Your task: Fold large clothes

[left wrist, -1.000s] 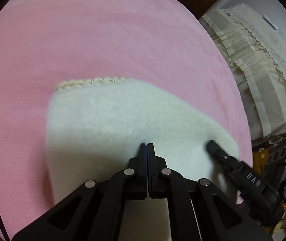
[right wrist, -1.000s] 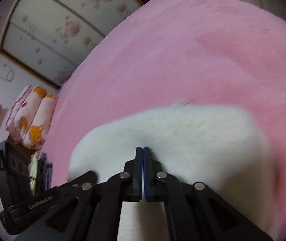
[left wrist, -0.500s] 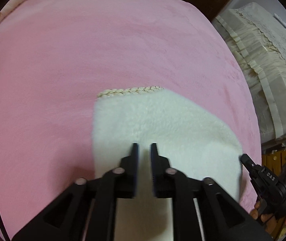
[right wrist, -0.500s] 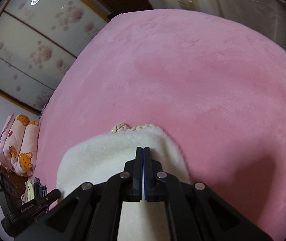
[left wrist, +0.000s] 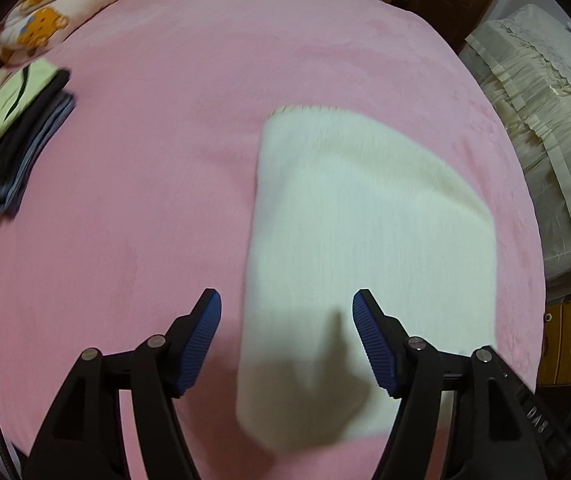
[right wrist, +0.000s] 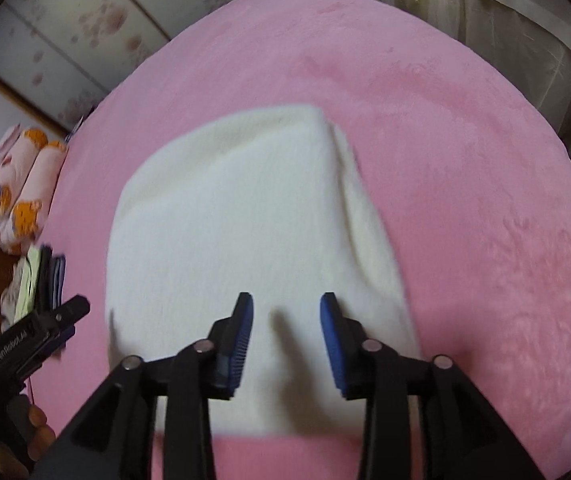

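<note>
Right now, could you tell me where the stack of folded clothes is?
In the left wrist view the stack lies at the left edge of the pink blanket, just below the bear pillow.

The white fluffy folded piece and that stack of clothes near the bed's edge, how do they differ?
The white fleece garment is one thick, pale, fuzzy piece lying mid-bed in front of both open grippers. The stack of folded clothes is several thin layers, light green, black and blue-grey, set at the bed's far left. Both are folded and rest on the pink bedspread.
</note>
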Demonstrator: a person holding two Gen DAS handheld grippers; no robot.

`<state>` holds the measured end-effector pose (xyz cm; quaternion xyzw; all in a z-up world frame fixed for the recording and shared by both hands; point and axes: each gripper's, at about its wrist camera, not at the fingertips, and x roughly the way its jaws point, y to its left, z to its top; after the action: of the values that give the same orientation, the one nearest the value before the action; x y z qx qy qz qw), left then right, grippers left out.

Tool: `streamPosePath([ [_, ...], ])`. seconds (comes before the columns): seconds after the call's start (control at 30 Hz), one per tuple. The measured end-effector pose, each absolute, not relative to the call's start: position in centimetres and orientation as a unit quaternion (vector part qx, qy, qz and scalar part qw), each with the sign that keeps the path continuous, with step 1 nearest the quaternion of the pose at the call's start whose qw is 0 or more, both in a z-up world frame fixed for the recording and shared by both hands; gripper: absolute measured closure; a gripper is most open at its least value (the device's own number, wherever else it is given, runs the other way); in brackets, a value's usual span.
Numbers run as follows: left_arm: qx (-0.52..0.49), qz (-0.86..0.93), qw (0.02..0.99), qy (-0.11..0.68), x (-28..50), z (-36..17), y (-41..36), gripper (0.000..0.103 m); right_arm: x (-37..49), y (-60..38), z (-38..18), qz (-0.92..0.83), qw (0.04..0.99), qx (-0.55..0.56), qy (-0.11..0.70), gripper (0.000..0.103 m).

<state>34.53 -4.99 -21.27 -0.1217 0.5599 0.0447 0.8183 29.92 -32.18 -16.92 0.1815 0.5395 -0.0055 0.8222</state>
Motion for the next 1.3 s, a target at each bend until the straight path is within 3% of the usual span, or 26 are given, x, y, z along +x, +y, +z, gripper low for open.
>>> streamPosePath([
  [0.2,-0.119,0.038,0.801,0.585,30.7,-20.3,-6.0,0.027,27.1,-30.3,-16.3,0.006,0.802,0.126,0.584,0.056],
  [0.27,-0.112,0.036,0.799,0.589,29.9,-19.6,-6.3,0.024,26.6,-30.0,-15.7,0.010,0.794,0.124,0.595,0.051],
  [0.33,-0.109,0.032,0.796,0.595,29.1,-19.1,-6.6,0.017,25.8,-29.4,-15.0,0.011,0.789,0.121,0.603,0.034],
  [0.4,-0.106,0.028,0.793,0.599,28.5,-18.4,-6.8,0.012,25.3,-29.1,-14.4,0.012,0.787,0.110,0.607,0.027],
  [0.47,-0.088,0.032,0.792,0.603,28.1,-17.9,-7.2,0.006,25.2,-28.9,-13.5,0.015,0.785,0.101,0.611,0.026],
  [0.63,-0.037,0.049,0.794,0.605,27.6,-16.4,-7.8,0.003,24.0,-28.3,-12.2,0.006,0.782,0.075,0.619,0.017],
  [1.3,-0.021,0.033,0.796,0.603,26.9,-15.9,-9.4,0.001,23.4,-29.5,-12.2,0.003,0.766,0.086,0.637,0.012],
])
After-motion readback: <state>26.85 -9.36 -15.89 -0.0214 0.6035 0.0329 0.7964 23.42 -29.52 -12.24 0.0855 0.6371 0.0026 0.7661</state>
